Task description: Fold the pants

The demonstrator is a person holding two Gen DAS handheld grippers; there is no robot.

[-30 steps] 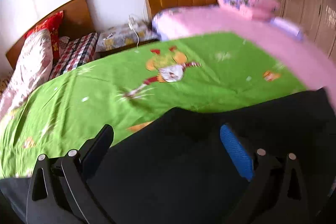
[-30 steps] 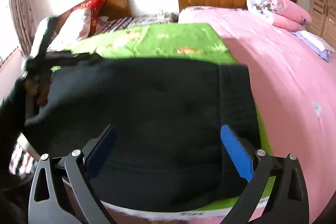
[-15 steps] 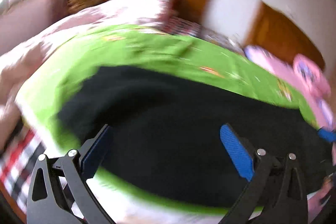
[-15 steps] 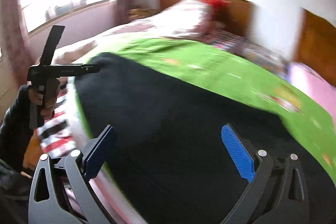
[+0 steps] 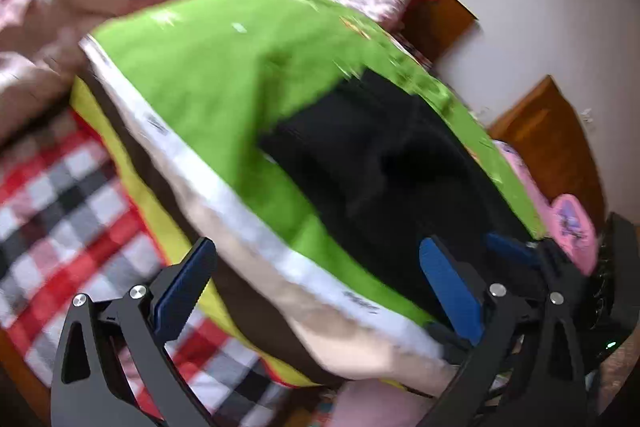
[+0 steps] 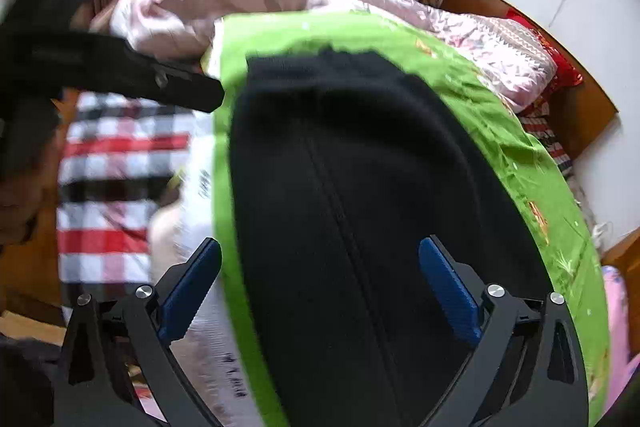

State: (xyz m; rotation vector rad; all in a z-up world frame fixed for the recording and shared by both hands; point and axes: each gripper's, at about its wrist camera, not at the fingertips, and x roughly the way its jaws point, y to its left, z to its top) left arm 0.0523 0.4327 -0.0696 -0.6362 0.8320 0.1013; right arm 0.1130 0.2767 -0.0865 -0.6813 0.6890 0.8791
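We hold both the left gripper (image 5: 316, 291) and right gripper (image 6: 320, 289) spread wide and empty above the black, soft knit pants (image 6: 360, 187) lying flat on the green printed bedspread (image 5: 224, 75), which we judge light, limp and best pinched at a hem or edge.

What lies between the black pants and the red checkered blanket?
In the right wrist view, a strip of green sheet and its white border separate the black pants from the red checkered blanket.
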